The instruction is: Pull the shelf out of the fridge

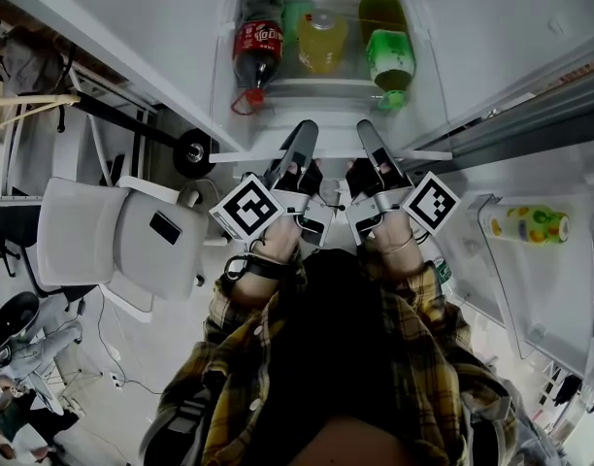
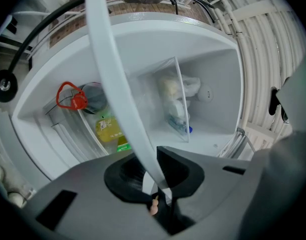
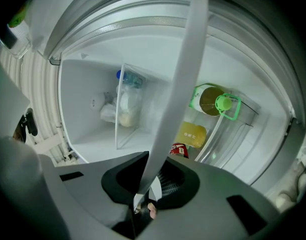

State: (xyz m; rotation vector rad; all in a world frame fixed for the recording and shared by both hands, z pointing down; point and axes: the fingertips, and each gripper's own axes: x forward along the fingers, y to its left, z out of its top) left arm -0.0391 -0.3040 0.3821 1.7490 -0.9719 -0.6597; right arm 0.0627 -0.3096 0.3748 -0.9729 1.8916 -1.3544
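Note:
The shelf's white front edge [image 1: 431, 154] runs across the open fridge just ahead of my hands. My left gripper [image 1: 302, 136] and right gripper [image 1: 368, 134] reach side by side onto it. In the left gripper view the white edge strip [image 2: 113, 74] passes down between the black jaws of the left gripper [image 2: 160, 184], which are shut on it. The right gripper view shows the same strip [image 3: 185, 69] clamped by the right gripper [image 3: 145, 189]. The glass panel behind the edge is hard to make out.
Below the shelf a clear bin holds a cola bottle [image 1: 258, 51], a yellow drink [image 1: 321, 42] and a green bottle [image 1: 389, 56]. The open fridge door at right carries a small bottle [image 1: 530, 224]. A white chair [image 1: 113, 236] stands at left. A bagged item [image 2: 175, 104] lies deep inside.

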